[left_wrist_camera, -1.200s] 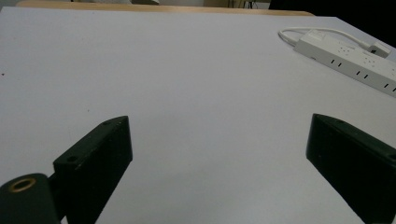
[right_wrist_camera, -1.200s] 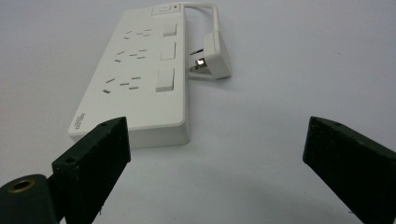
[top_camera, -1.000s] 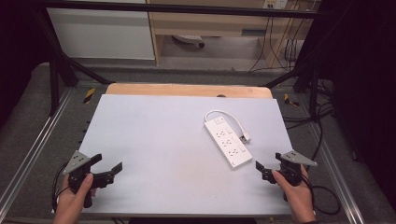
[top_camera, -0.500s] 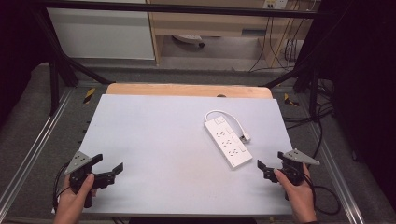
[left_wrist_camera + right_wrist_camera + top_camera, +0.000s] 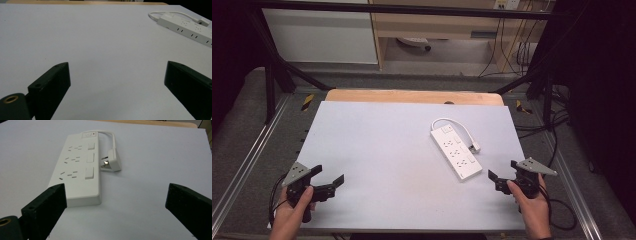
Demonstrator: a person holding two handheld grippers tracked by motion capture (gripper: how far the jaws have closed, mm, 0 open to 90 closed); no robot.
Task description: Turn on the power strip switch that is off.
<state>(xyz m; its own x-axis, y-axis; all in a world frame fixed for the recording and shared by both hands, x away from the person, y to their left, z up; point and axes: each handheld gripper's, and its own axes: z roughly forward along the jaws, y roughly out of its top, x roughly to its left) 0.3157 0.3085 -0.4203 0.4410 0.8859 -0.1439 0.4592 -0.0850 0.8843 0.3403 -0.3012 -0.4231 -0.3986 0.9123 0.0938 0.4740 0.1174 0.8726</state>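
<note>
Almost nothing has shifted in the last second: the white power strip [image 5: 456, 153] still lies on the bench [image 5: 377, 145] near the right gripper [image 5: 503, 176], both grippers' fingers spread open and empty, left gripper [image 5: 330, 182] far off, so grasping hasn't begun.

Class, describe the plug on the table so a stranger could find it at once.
Start at the white table and go to its right half, where a white power strip lies slantwise. Beside the strip's right edge, at the end of its looped white cord, lies the plug, the only piece with bare metal pins.
</note>
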